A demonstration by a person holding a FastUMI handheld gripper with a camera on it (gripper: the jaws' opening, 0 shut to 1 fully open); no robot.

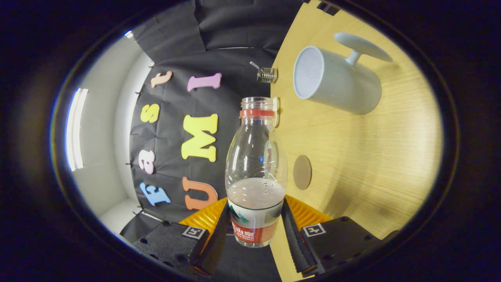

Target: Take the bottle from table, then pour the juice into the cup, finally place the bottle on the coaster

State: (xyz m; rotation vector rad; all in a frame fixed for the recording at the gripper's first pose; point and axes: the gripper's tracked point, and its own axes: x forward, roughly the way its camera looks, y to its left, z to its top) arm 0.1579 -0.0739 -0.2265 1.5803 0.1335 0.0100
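Fingers (256,231) close on one clear plastic bottle (255,172), one finger pressing each side of its labelled lower part, so the bottle sits gripped between them. The bottle has no cap; a red ring circles its open neck, and clear liquid fills roughly its lower third, the surface lying level across the body just above the label.

Counted out, the scene holds one bottle, one cup, one coaster and one small wire object. The pale grey cup (336,80) stands on the wooden counter (375,156) well beyond the fingers and off to their right side, its open mouth turned toward the camera and its handle pointing away from the bottle. The single round brown coaster (302,172) lies flat on the counter just beyond the right finger, close beside the bottle's body and bare on top. The small wire object (267,75) sits at the counter's far edge, past the bottle's neck; what it is cannot be made out.

The whole gripper is rolled to one side, so the counter surface runs up the right of the fingers like a wall, with the bottle pointing along the fingers' line.
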